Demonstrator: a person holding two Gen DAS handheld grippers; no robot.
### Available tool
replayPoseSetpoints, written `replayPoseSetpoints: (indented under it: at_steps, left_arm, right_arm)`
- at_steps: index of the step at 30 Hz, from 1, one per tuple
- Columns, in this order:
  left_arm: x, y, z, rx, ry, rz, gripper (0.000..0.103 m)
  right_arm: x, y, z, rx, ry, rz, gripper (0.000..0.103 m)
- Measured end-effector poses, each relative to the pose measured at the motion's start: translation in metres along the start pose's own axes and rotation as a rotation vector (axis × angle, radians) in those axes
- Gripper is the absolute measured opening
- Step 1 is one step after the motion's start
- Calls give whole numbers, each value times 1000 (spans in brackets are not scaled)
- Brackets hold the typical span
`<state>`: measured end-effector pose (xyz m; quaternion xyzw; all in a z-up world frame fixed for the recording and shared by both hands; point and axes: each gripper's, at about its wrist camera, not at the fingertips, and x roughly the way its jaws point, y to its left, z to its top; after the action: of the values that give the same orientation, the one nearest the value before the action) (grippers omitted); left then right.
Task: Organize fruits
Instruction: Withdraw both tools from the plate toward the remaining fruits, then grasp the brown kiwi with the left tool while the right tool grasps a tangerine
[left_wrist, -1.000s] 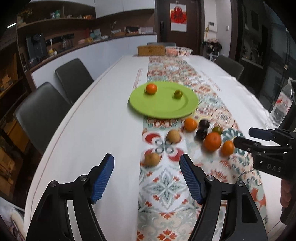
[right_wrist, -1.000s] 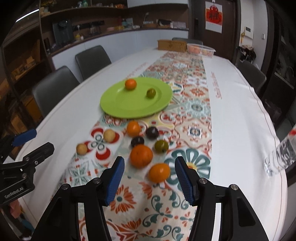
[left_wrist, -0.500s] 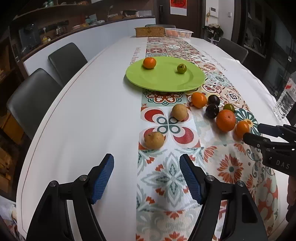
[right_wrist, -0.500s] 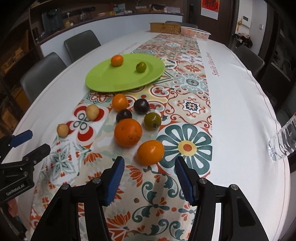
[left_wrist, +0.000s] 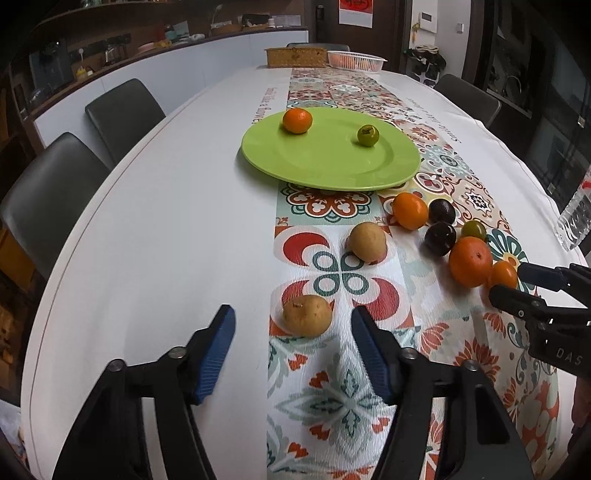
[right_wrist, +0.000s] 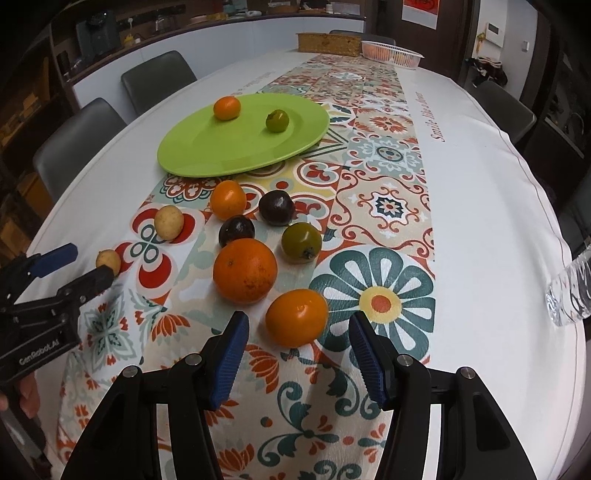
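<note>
1. Left wrist view: our left tool (left_wrist: 291, 345) stands open at the bottom of the frame, its blue pads either side of the nearer tan fruit (left_wrist: 306, 315) but not touching it. We judge this to be the approach step; the next move calls for easing forward until the pads flank the fruit's widest part, then closing gently. The green plate (left_wrist: 317, 166) sits in the upper middle on the table (left_wrist: 166, 229), holding one small orange (left_wrist: 297, 120) and one green fruit (left_wrist: 368, 135).

2. Right wrist view: our right tool (right_wrist: 297, 350) is likewise open at the bottom centre, empty, with the nearest orange (right_wrist: 296, 317) just ahead between its pads. It too needs a short advance, a close, then a lift to the plate at upper left.

3. Count, off the plate: three oranges, the large orange (right_wrist: 245, 270) in mid-frame among them; two dark fruits (right_wrist: 276, 208); one green fruit; two tan fruits. On the plate: two. A clear bottle (right_wrist: 569, 295) shows at the right edge.
</note>
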<state>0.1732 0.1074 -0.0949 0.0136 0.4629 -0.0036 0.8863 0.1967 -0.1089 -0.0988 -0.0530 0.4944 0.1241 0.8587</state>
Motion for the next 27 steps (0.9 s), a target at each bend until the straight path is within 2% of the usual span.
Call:
replayPoseSetpoints:
  at_steps: [5,6,10,13,27]
  left_arm:
    - [7,-2,3,-11,18,-26,44]
    - [8,-2,3,-12,25,-30,39]
    - [14,-5,4,-17,51,-40,30]
    - [14,-6,4,-19,55,-45,29]
    - [-13,-17,5,-8,4,-79,29]
  right_arm:
    - [4,-3,1,12,8,19,53]
    - [5,-3,2,14,10,24,51]
    - [8,-5,2,19,16,36,42]
    - [10,-6,2,24,24,47,38]
    - [-11,-6,3,15,-26,73,38]
